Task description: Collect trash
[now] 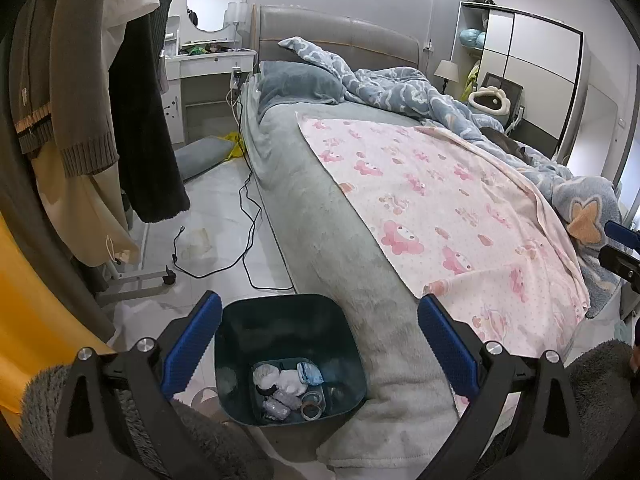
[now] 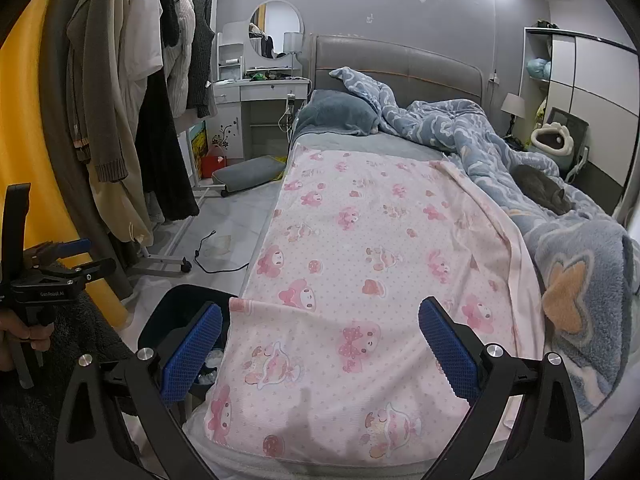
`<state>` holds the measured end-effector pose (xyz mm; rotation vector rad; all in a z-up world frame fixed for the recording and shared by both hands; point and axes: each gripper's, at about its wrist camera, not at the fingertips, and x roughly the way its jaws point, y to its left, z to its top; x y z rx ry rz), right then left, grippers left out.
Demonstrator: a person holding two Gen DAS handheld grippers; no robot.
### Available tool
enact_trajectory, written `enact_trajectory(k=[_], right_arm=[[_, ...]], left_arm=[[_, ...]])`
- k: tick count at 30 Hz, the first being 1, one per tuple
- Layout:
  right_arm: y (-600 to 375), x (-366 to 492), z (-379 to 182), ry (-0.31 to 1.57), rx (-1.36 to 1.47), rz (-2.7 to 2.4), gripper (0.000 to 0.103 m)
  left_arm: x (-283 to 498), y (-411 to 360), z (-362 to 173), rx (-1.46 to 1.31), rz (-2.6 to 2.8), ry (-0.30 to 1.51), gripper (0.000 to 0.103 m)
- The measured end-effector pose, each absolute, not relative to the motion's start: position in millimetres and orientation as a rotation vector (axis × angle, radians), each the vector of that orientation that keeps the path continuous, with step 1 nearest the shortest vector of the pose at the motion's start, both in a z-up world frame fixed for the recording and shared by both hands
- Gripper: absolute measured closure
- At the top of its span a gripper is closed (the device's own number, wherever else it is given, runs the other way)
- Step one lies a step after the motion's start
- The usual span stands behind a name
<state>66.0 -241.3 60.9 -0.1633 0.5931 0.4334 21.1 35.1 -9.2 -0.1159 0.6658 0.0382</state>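
Note:
A dark teal trash bin (image 1: 240, 364) stands on the floor against the bed's foot corner. Crumpled tissues, wrappers and a tape roll (image 1: 290, 388) lie at its bottom. My left gripper (image 1: 320, 344) hovers above the bin, open, with nothing between its blue pads. My right gripper (image 2: 320, 344) is open and empty over the pink cartoon-print sheet (image 2: 360, 280). In the right wrist view the bin (image 2: 180, 312) shows partly behind the left finger, and the left gripper's body (image 2: 44, 276) sits at the far left in a hand.
The bed (image 1: 320, 220) fills the right side, with a blue patterned duvet (image 1: 400, 84) and a grey cat (image 2: 540, 192) on it. A clothes rack (image 1: 100, 120) with hanging garments stands left. A black cable (image 1: 240, 248) and a grey cushion (image 1: 200, 156) lie on the tiled floor.

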Motion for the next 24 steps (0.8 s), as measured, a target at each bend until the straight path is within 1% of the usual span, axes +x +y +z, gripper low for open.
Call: enact_trajectory(k=[24], right_arm=[[-241.6,66.4,61.5,0.596,-0.164,0.433,0.003]], left_arm=[[20.4,31.8,-16.1,-0.118,0.036,0.677,0.003]])
